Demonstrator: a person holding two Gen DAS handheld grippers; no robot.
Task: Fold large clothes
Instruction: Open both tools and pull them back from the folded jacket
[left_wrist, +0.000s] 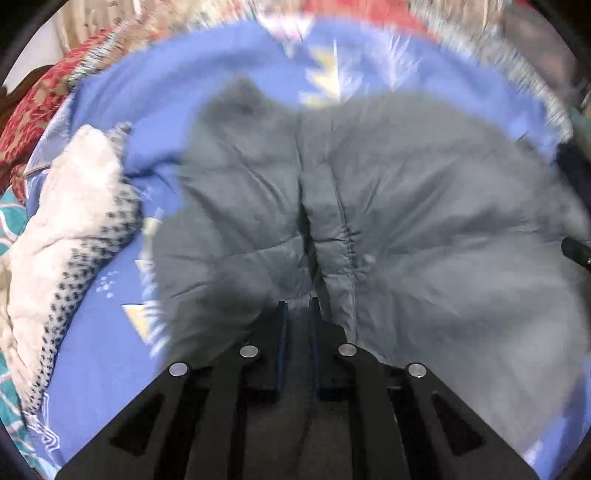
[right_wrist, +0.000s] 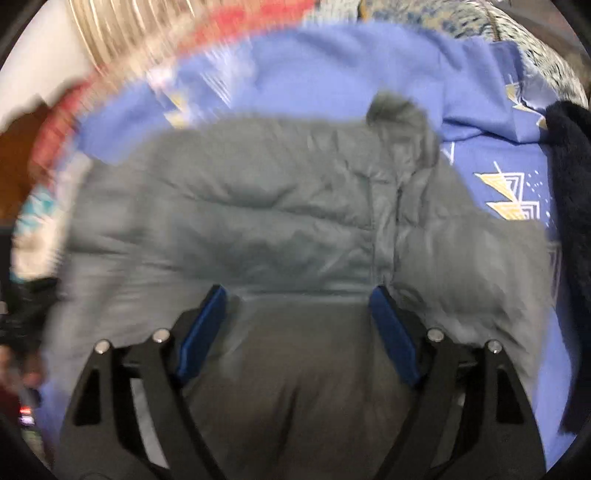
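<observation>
On the blue patterned bedsheet (left_wrist: 110, 354) lies your grey puffer jacket (left_wrist: 424, 206), spread flat; your left tool (left_wrist: 298, 306) is pinched closed on a fold of its fabric; your right tool (right_wrist: 298, 295) stands wide open over the jacket's hem; a white speckled garment (left_wrist: 74, 221) sits beside it.

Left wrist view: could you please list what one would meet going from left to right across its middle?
Teal patterned cloth → white garment with black dots → blue patterned bedsheet → grey padded jacket, its hem pinched by the left hand-held gripper.
</observation>
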